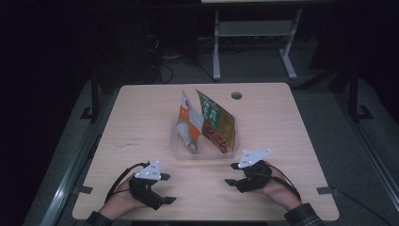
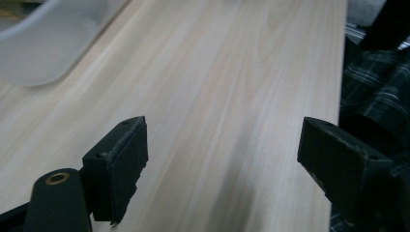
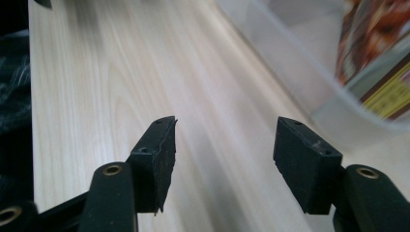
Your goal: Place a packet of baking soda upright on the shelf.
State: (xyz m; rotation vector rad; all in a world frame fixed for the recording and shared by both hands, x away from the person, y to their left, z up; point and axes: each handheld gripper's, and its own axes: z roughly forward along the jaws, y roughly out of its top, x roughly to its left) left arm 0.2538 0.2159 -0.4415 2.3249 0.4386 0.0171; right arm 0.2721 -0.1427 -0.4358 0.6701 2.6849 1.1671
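A clear plastic tub point(image 1: 181, 153) sits at the middle of the pale wooden table point(image 1: 141, 117). A green and brown packet point(image 1: 216, 120) and an orange and white packet point(image 1: 188, 113) stand in it on edge. My left gripper point(image 1: 168, 188) rests low near the front left, jaws open and empty, pointing right. In the left gripper view the gripper point(image 2: 222, 150) faces bare wood, with the tub's corner point(image 2: 43, 43) far left. My right gripper point(image 1: 231, 174) lies front right of the tub, open and empty, pointing left. In the right gripper view the gripper point(image 3: 225, 154) has the tub wall point(image 3: 300, 63) and brown packet point(image 3: 374, 53) at its right.
A round cable hole point(image 1: 236, 95) lies at the table's far edge. A white desk frame point(image 1: 254, 28) and cables stand on the dark floor beyond. A plaid sleeve point(image 2: 377, 82) shows past the table's front edge in the left gripper view.
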